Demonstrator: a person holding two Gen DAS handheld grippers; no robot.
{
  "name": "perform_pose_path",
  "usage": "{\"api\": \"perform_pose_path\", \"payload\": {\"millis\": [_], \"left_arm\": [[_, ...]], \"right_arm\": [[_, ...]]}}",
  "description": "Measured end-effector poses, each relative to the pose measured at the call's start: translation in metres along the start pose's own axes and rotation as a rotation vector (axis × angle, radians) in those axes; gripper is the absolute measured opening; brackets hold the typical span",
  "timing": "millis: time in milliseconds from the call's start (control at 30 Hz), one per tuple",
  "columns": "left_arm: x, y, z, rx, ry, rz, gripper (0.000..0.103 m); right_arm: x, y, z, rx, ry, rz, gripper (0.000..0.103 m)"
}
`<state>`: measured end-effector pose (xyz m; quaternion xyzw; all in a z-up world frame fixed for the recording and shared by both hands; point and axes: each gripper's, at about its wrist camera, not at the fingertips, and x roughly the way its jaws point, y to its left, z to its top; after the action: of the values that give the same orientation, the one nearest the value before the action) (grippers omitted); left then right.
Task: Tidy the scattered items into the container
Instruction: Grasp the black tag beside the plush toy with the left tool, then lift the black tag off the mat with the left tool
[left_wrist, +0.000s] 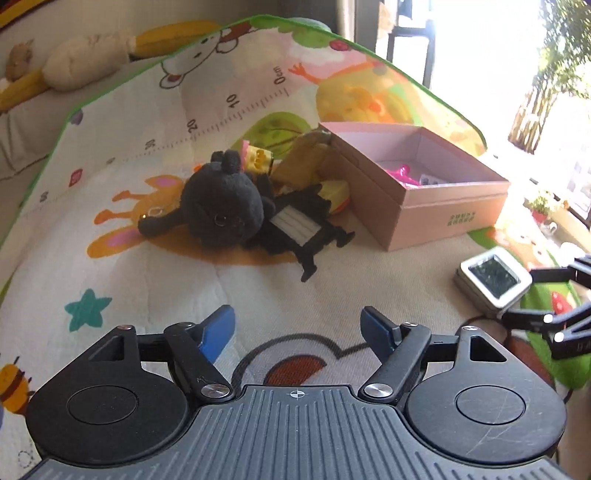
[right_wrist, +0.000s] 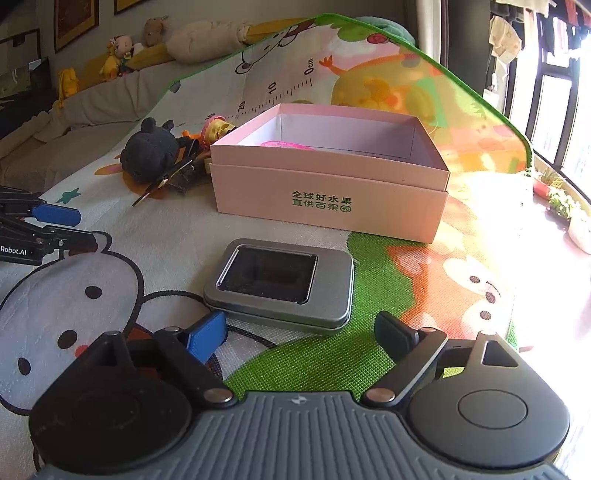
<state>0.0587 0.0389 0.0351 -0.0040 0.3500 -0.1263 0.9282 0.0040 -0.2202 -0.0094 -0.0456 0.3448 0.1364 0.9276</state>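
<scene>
Right gripper (right_wrist: 299, 334) sits low just behind the tin (right_wrist: 280, 286), jaws spread wide and empty, lined up to straddle it. Box (right_wrist: 332, 192) waits beyond, open-topped. Left gripper (left_wrist: 297, 326) hangs wide, empty, facing the black plush (left_wrist: 221, 206) beside the box.

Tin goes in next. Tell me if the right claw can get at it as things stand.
Probably yes. The right claw stands open just short of the metal tin, with only bare mat between them and nothing lying on the tin.
</scene>
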Motion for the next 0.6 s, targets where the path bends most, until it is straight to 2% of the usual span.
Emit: {"api": "perform_pose_path", "payload": {"millis": [67,133,267,333,400,500,567,600], "left_arm": [[0.016,0.006,0.019,-0.143,0.006,-0.058,0.083],[0.035,0.006,0.036,-0.234,0.001,-0.075,0.084],[0.071,-0.002,0.058,-0.262,0.025,0.027,0.083],[0.087,0.0,0.062,-0.289,0.059,0.048,0.082],[0.092,-0.001,0.063,-0.276,0.055,0.066,0.082],[0.089,-0.003,0.06,-0.222,0.051,0.087,0.067],[0.079,-0.008,0.055,-0.162,0.039,0.073,0.05],[0.074,-0.012,0.052,-0.127,0.037,0.08,0.049]], "right_arm": [[-0.001,0.0,-0.001,0.004,-0.002,-0.004,0.089],[-0.001,-0.002,-0.001,0.012,-0.004,-0.006,0.09],[-0.001,-0.004,-0.001,0.027,-0.008,-0.007,0.09],[-0.001,-0.005,-0.002,0.034,-0.01,-0.002,0.09],[-0.002,-0.006,-0.002,0.042,-0.012,0.006,0.091],[-0.001,-0.007,-0.001,0.049,-0.012,0.014,0.093],[-0.001,-0.007,-0.001,0.047,-0.011,0.015,0.093],[-0.001,-0.006,-0.001,0.045,-0.01,0.014,0.093]]}}
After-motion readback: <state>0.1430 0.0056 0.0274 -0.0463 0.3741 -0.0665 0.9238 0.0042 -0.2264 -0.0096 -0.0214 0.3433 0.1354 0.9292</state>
